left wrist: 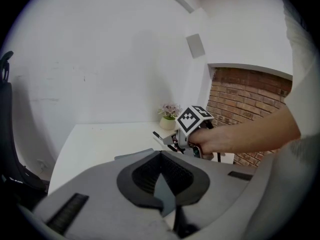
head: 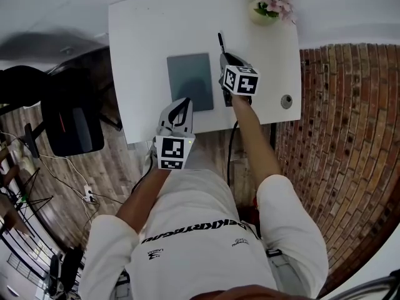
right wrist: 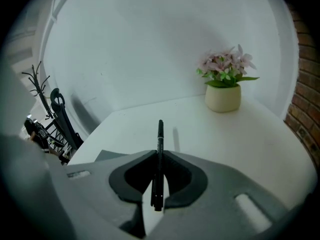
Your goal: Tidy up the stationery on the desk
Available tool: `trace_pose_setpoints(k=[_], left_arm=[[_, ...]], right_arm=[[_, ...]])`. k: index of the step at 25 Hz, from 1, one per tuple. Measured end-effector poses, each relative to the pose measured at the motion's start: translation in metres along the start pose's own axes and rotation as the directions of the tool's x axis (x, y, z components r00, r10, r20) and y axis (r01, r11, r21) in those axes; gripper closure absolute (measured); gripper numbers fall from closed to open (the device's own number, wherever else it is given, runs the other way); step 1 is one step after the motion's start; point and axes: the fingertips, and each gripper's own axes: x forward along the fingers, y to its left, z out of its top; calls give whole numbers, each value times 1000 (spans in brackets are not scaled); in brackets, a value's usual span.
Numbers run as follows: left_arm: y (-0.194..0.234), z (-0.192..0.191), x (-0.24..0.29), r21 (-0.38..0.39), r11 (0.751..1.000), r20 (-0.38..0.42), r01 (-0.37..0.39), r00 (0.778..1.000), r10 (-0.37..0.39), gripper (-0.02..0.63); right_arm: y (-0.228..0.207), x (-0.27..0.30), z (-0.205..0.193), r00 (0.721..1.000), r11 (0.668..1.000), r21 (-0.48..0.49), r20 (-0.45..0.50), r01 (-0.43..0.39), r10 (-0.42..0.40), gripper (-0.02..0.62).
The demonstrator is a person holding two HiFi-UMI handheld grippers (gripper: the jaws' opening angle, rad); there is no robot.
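Over the white bench (head: 144,36), right of a flat grey pad (head: 190,80) that lies near the middle, the right claw (right wrist: 159,154) is clamped on a black pen (right wrist: 160,134). The pen runs straight along the line of the two jaws, its far end sticking out well past the fingertips and its near end tucked back between the dark pads. It is off the surface, with its thin shadow falling on the bench just to its right. From above, the pen points away from the person towards the far edge.

At the near edge of the bench sits the left claw (head: 185,105), its jaws drawn together with nothing between them. The tips are over the near left corner of the grey pad; I cannot tell whether they touch it. They point across the bench towards the other claw, and the hand wrapped round that claw's handle is plain to see from this side.

A cream pot of pink flowers (right wrist: 223,96) stands at the far right corner, well apart from both claws. A small round grey thing (head: 286,101) lies by the right edge – too small to make out. Beside the bench on the left is a black chair (head: 69,120) on the wooden floor, and on the right a brick wall (head: 337,136).
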Motion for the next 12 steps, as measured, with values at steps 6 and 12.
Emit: trace_pose_setpoints(k=[6,12], left_arm=[[1,5,-10,-11,1000,8,-6,1000,6,608],[-3,10,-20,-8,1000,16,-2,1000,2,608]], right_arm=[[12,-20,-27,1000,999,53,-11,-8,9,552],[20,-29,-62,999,993,118,-53,-8,15,552]])
